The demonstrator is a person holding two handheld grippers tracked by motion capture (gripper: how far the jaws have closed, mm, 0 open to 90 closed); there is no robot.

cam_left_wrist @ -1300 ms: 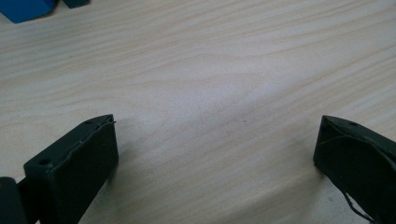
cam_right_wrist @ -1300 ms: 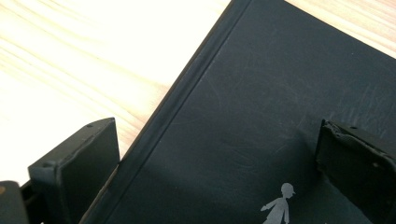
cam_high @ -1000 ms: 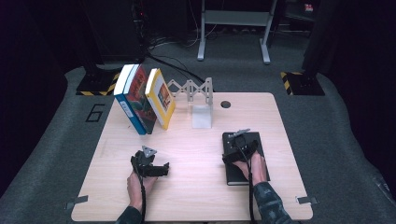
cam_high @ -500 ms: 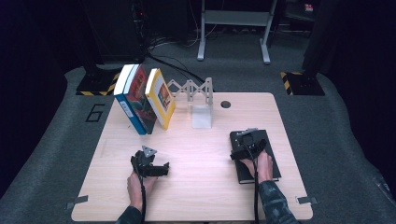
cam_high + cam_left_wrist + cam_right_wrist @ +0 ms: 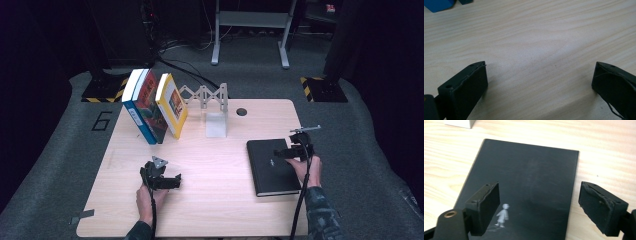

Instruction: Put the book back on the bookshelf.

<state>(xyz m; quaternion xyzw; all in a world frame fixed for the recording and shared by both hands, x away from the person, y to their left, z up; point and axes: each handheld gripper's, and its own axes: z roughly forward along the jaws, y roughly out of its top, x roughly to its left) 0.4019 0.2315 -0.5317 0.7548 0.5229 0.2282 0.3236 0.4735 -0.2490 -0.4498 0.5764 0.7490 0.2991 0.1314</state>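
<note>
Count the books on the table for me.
3. A blue book and a yellow book stand leaning at the back left; a black book lies flat at the right. Nothing suggests more hidden.

The right gripper (image 5: 539,207) is hovering over a black book (image 5: 529,187) lying flat on the wooden table (image 5: 604,152), its jaws having just been closing, nothing between them; a small white figure (image 5: 502,216), perhaps walking, is showing on the cover.
</note>
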